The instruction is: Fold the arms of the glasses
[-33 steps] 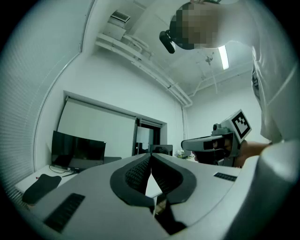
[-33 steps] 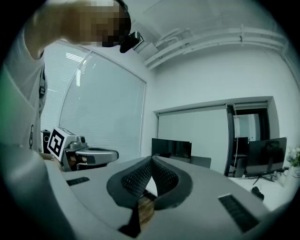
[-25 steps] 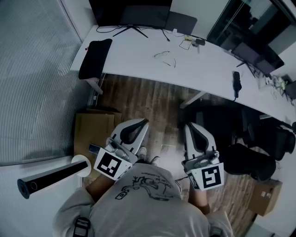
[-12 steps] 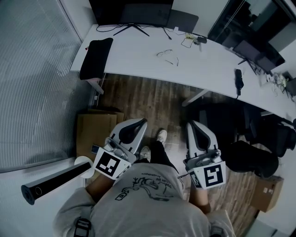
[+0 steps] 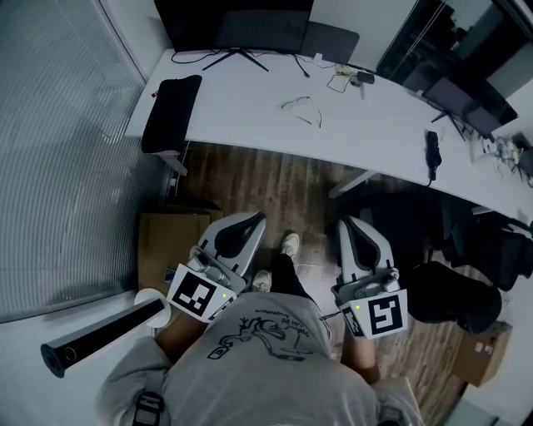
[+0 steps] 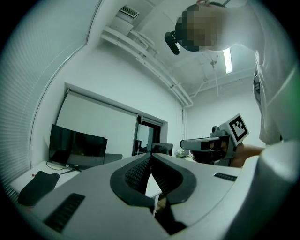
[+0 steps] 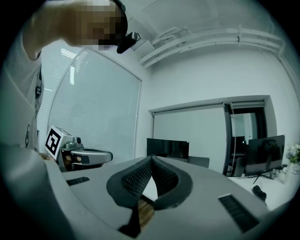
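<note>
A pair of thin-framed glasses (image 5: 301, 109) lies on the white desk (image 5: 250, 108) far ahead, its arms spread open. I hold both grippers low, close to my body and over the wooden floor, well short of the desk. My left gripper (image 5: 247, 220) is shut with nothing between its jaws, tips touching in the left gripper view (image 6: 150, 157). My right gripper (image 5: 348, 226) is shut and empty too, its tips meeting in the right gripper view (image 7: 152, 159). The glasses do not show in either gripper view.
A black monitor (image 5: 237, 21) and cables stand at the desk's back. A black office chair (image 5: 171, 112) sits at the desk's left end. A cardboard box (image 5: 166, 237) lies on the floor at left, a black tube (image 5: 100, 331) beside me. Dark chairs (image 5: 450, 291) crowd the right.
The head view has shifted a little, so the desk and glasses sit slightly lower and to the right. My foot has stepped forward between the grippers. Both grippers stay shut and low.
</note>
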### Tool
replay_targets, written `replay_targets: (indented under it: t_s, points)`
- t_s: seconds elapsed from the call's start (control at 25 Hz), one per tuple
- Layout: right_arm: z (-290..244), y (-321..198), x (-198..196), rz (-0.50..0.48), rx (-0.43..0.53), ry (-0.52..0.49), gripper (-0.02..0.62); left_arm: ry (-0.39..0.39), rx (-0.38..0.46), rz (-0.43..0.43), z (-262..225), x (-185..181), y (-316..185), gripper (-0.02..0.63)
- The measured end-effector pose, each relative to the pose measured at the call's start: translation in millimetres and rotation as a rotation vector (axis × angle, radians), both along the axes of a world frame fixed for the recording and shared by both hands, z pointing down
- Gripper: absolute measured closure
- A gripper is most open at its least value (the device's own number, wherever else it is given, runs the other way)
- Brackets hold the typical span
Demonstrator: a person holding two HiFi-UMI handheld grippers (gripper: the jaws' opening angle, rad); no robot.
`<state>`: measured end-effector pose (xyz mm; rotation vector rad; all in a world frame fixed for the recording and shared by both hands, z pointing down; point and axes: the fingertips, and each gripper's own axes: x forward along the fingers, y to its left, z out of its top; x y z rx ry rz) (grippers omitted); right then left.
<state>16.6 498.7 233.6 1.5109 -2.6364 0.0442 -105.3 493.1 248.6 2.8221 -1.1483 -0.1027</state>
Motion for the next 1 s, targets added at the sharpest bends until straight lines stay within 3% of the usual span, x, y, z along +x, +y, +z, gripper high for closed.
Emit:
replay_targets:
  t_s: [1.0]
  points:
    - [1,-185,116,-0.039,-0.004,-0.024,0.588,-0.050,0.022,-0.027,-16,114,-186,0.584]
